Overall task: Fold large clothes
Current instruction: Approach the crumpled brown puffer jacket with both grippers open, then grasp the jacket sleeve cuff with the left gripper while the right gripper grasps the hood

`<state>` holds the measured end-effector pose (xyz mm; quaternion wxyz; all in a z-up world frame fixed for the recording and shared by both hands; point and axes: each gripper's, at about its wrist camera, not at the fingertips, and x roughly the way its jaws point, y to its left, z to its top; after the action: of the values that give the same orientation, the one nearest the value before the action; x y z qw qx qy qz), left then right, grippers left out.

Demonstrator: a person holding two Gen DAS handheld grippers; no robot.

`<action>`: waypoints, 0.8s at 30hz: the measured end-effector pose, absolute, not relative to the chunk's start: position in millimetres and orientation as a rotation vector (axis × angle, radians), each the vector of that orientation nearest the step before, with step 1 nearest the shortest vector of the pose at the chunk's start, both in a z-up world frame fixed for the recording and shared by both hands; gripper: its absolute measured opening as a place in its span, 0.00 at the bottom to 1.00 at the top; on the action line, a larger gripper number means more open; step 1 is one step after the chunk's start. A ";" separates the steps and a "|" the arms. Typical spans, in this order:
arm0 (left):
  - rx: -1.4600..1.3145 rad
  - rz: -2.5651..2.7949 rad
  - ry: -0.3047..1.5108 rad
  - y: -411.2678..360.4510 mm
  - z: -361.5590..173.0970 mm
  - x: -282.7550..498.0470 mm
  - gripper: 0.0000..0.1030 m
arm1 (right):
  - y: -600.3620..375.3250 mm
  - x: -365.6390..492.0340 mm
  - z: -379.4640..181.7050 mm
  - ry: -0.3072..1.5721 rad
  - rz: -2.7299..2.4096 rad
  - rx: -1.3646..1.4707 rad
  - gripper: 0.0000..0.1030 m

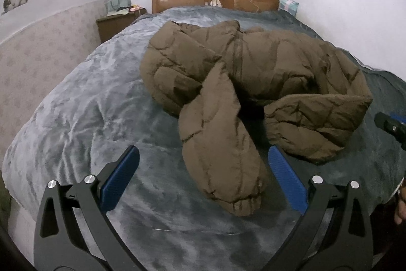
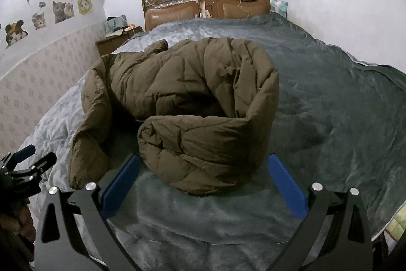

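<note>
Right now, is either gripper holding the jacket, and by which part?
Nothing is held. Left gripper and right gripper are both open, above the bed, near the brown jacket.

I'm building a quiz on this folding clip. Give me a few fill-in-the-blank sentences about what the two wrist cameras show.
1. The brown puffer jacket lies crumpled on a ____ blanket.
2. The left gripper is ____, holding nothing.
3. Between the right gripper fingers nothing is held; it is ____.
4. The headboard is made of ____.

Missing words: grey; open; open; wood

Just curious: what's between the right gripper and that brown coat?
Only bare grey blanket separates the open right gripper from the brown coat, seen in the right wrist view.
</note>
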<state>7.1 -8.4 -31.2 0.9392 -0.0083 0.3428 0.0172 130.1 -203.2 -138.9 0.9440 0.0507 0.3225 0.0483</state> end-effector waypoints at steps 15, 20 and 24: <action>0.007 0.030 0.813 -20.0 -62.9 36.8 0.97 | -209.0 161.4 -162.7 0.716 0.067 0.093 0.98; 0.014 0.017 0.867 -25.2 -75.8 49.7 0.94 | -212.9 183.4 -172.0 0.746 0.039 0.087 0.98; 0.026 -0.014 0.893 -31.7 -83.9 58.9 0.88 | -213.9 202.7 -179.0 0.777 0.027 0.095 0.98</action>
<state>58.9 -31.7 -83.9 0.9018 0.0127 0.4319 -0.0066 202.7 -213.9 -179.0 0.9242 0.0465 0.3787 0.0133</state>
